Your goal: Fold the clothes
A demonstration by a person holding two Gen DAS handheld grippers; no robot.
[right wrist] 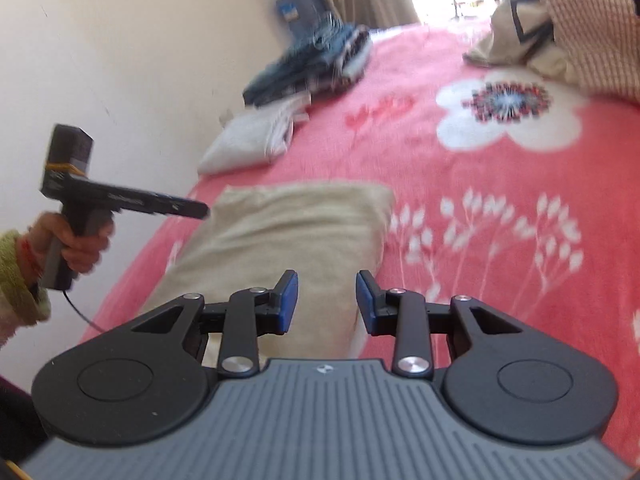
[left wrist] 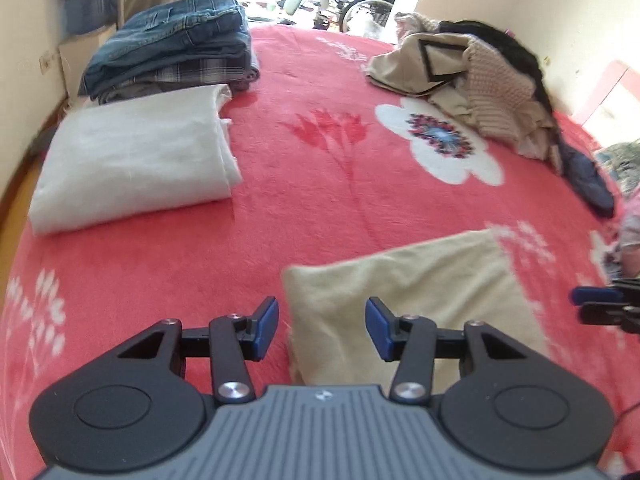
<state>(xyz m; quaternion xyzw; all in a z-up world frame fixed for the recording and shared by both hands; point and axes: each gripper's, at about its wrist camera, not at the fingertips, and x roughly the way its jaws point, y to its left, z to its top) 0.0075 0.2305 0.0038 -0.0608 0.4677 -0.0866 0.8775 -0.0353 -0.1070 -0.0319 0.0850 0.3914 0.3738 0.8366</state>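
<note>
A folded cream garment [left wrist: 416,300] lies on the red flowered blanket [left wrist: 320,208] near the front; it also shows in the right wrist view [right wrist: 288,236]. My left gripper [left wrist: 322,328] is open and empty, just above the garment's near left corner. My right gripper [right wrist: 327,300] is open and empty over the garment's near end. The right gripper's fingers [left wrist: 600,306] show at the right edge of the left wrist view. The left gripper's body [right wrist: 120,200], held in a hand, shows at the left of the right wrist view.
A folded white cloth [left wrist: 132,164] and a stack of folded jeans and plaid clothes [left wrist: 176,48] lie at the back left. A heap of unfolded clothes [left wrist: 480,80] lies at the back right by the wall. The bed's left edge runs along a wall.
</note>
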